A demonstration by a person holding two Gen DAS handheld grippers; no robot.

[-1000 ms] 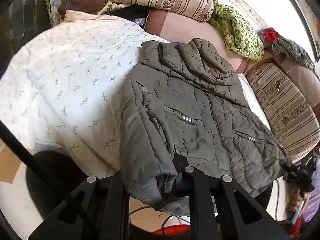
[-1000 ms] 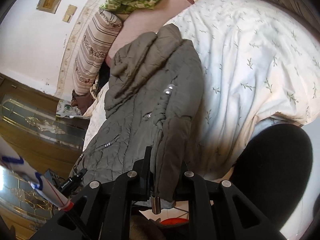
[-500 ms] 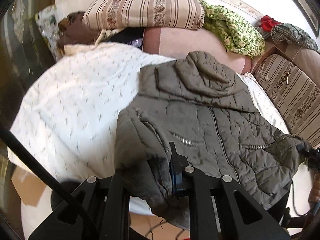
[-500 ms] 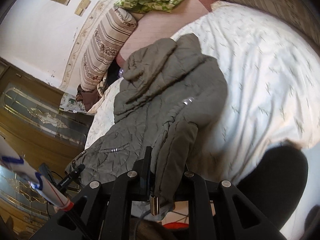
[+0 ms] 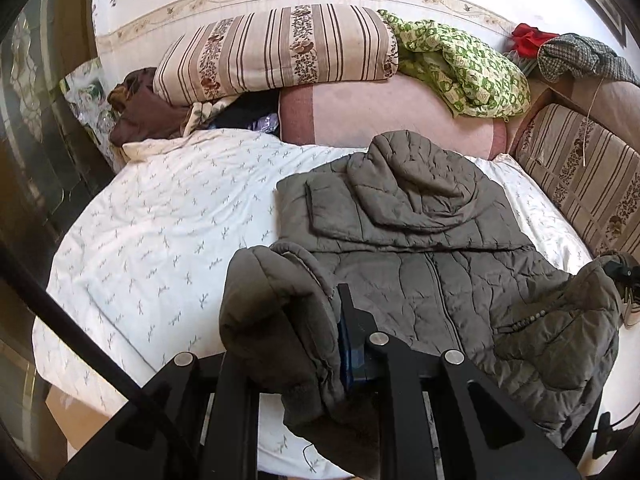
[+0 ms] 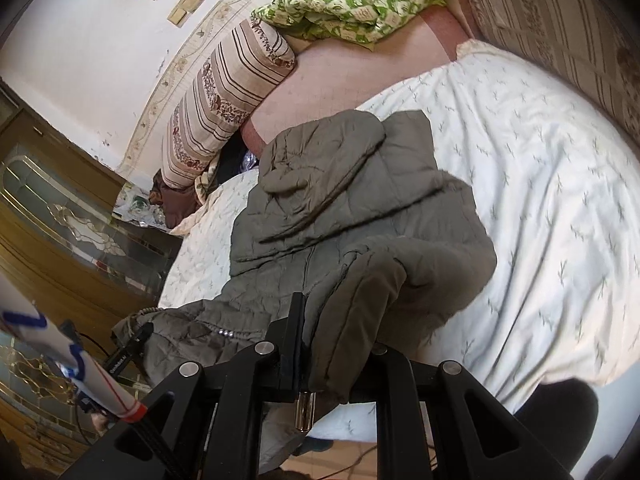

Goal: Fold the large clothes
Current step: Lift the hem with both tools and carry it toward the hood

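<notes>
An olive-grey quilted hooded jacket (image 5: 420, 240) lies front-up on a white bedsheet (image 5: 160, 216), hood toward the pillows. My left gripper (image 5: 316, 344) is shut on the jacket's lower left hem corner and holds it lifted and bunched above the bed edge. My right gripper (image 6: 336, 344) is shut on the jacket's other lower corner (image 6: 360, 312), folded over toward the body; a metal zipper pull (image 6: 304, 412) hangs below it. The jacket (image 6: 328, 200) fills the middle of the right wrist view.
A striped cushion (image 5: 276, 52), a pink bolster (image 5: 380, 116), a green patterned cloth (image 5: 460, 64) and a brown garment (image 5: 140, 112) lie at the head of the bed. A striped sofa back (image 5: 580, 176) runs along the right. A wooden glass-front cabinet (image 6: 60, 240) stands beside the bed.
Both grippers have lifted the jacket's bottom hem and carried it forward toward the hood. The lower part now bunches and folds over the body.
</notes>
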